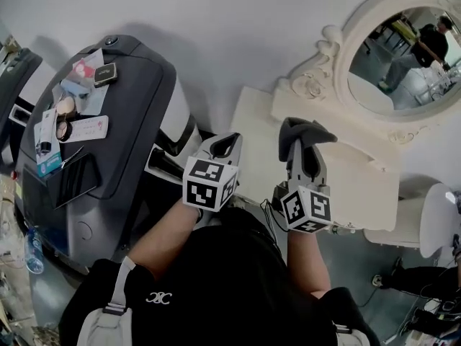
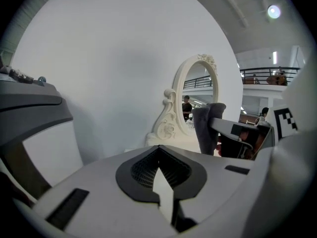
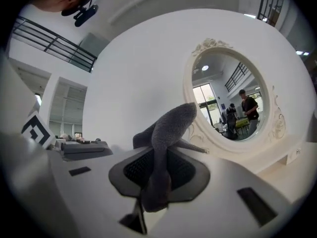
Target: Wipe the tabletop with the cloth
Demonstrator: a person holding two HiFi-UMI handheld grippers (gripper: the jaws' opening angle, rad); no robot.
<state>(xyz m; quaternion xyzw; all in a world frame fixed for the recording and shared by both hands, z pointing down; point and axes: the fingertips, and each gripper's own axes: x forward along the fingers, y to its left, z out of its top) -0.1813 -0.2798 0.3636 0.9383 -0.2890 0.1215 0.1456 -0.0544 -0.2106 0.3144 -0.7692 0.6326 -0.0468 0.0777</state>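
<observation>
A dark grey cloth [image 1: 302, 132] sticks up from my right gripper [image 1: 303, 150], which is shut on it above the cream dressing tabletop [image 1: 360, 186]. In the right gripper view the cloth [image 3: 166, 138] runs from between the jaws upward and folds over. My left gripper [image 1: 225, 146] hangs to the left of it, near the tabletop's left edge, shut with nothing between its jaws. From the left gripper view [image 2: 161, 175] the cloth [image 2: 205, 128] appears to the right, held in the other gripper.
An ornate oval mirror [image 1: 403, 56] stands at the back of the table against the white wall. A large dark grey machine [image 1: 108, 143] with small items on top stands to the left. A white stool [image 1: 436, 218] is at the right.
</observation>
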